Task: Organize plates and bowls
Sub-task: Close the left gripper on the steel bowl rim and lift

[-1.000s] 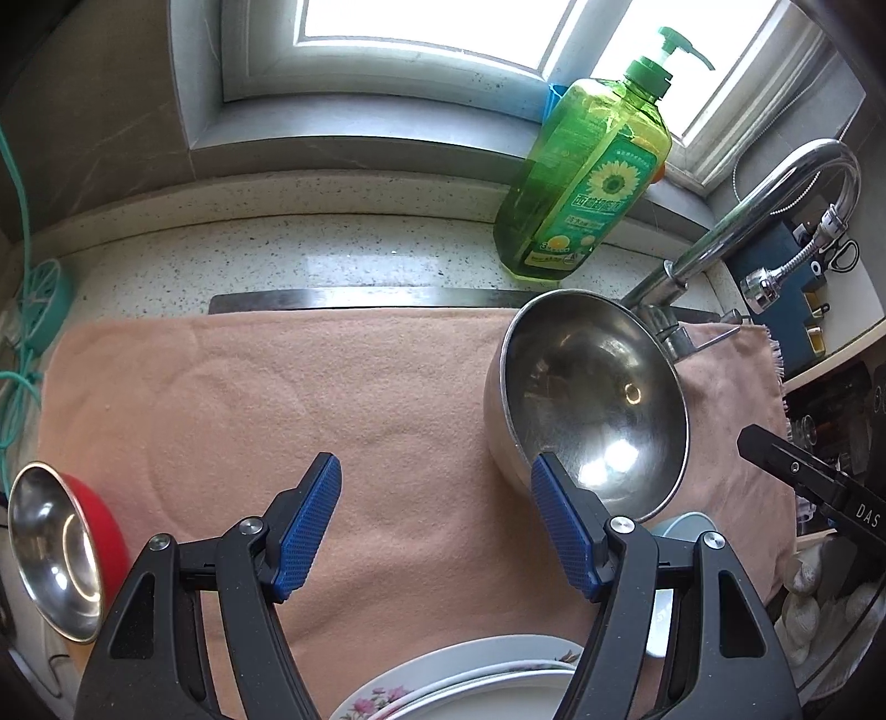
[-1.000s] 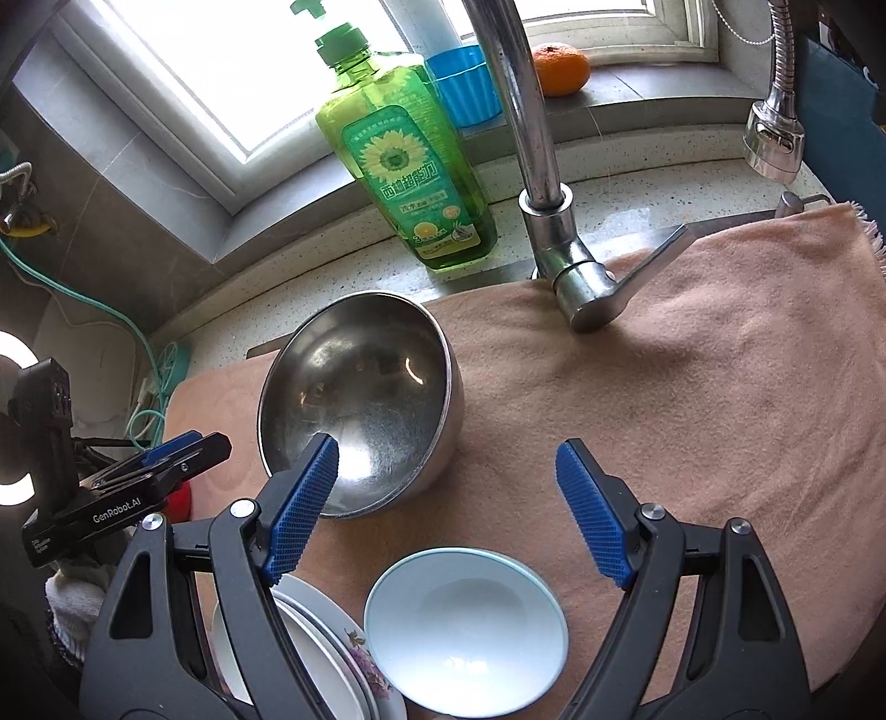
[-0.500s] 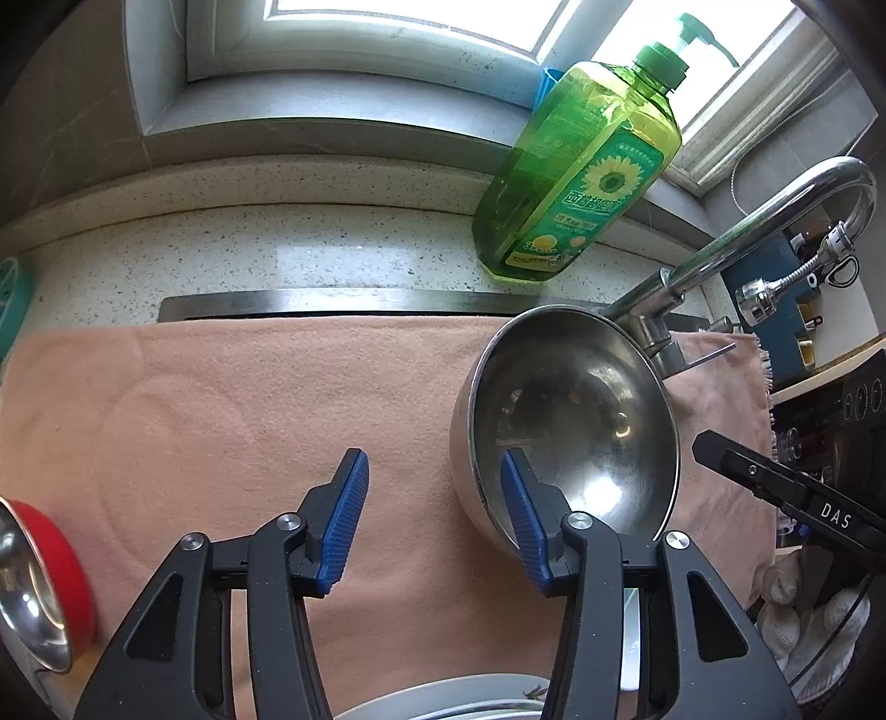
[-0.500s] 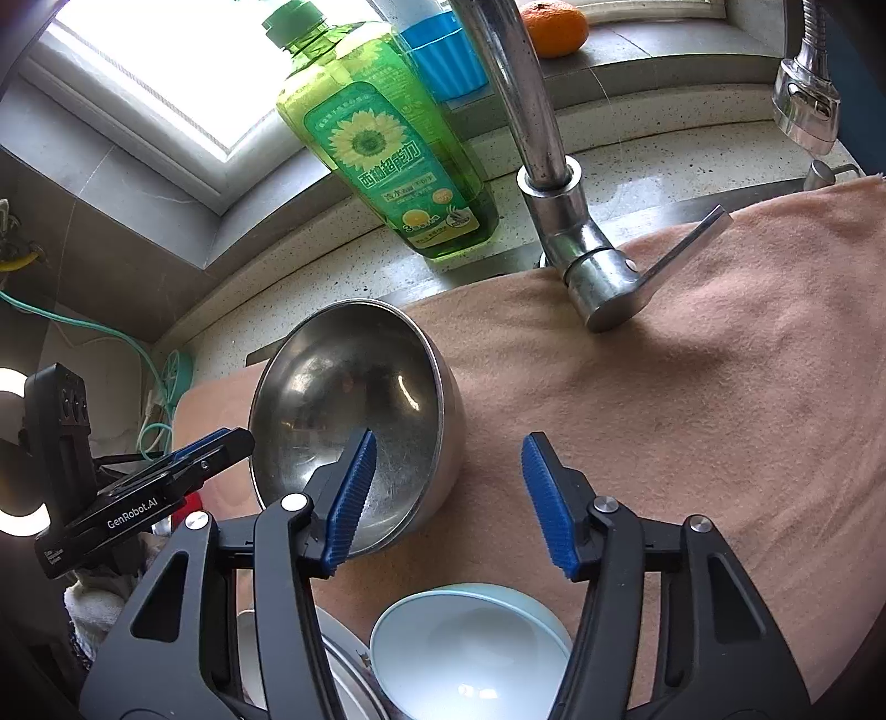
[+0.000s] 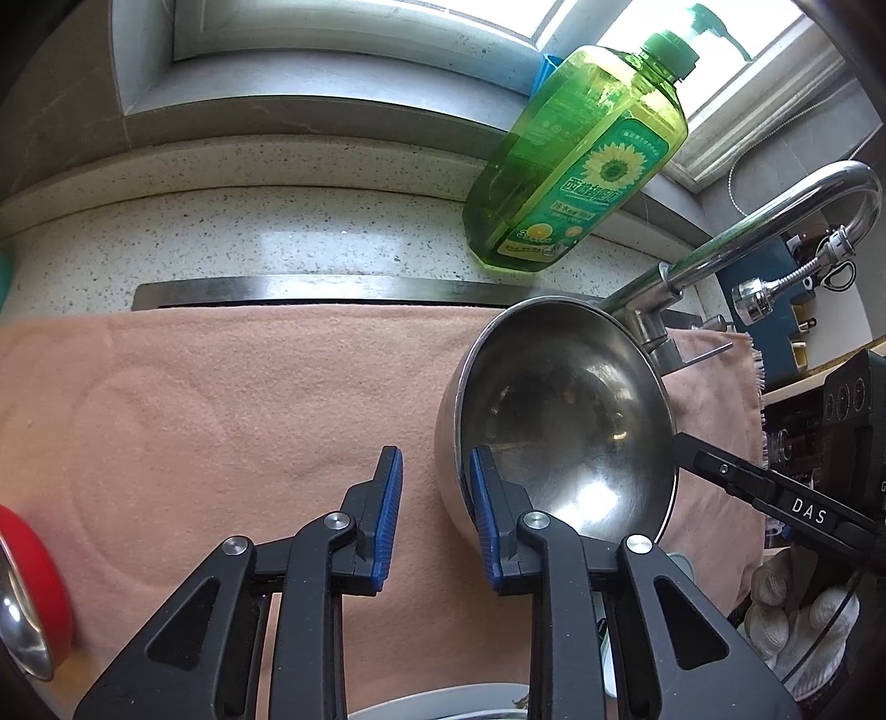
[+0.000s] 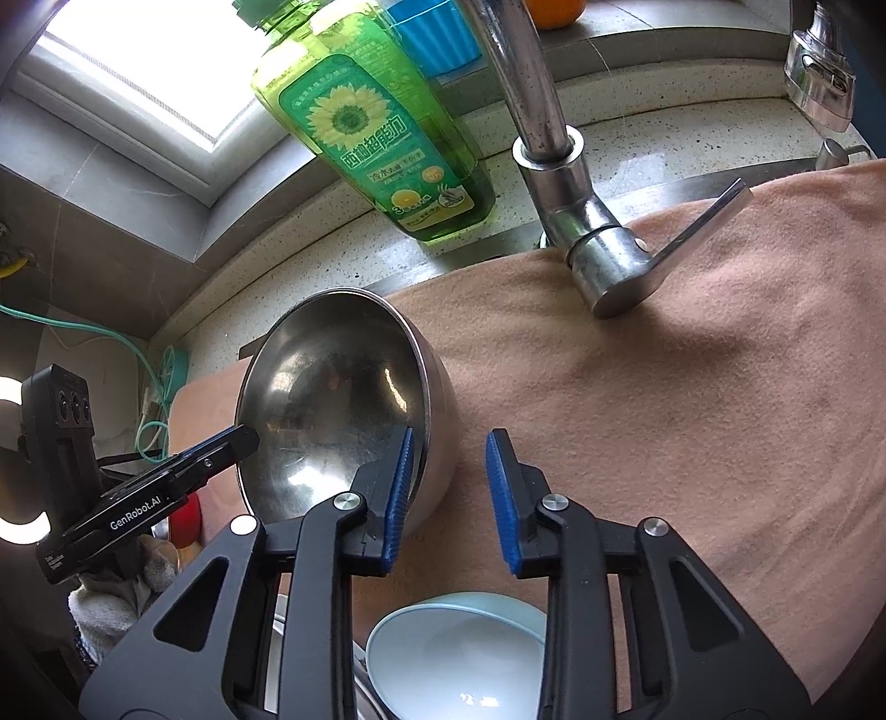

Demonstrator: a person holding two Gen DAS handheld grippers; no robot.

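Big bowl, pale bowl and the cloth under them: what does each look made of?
Big bowl: polished steel by its look, with mirror-like reflections. Pale bowl: probably glazed ceramic, glossy pale blue; melamine is possible. Cloth: soft napped fabric, matte peach, fuzzy.

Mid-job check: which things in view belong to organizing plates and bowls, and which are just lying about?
Job:
steel bowl
pale blue bowl
red bowl
plate

Lying about:
soap bottle
faucet
towel
orange
blue cup
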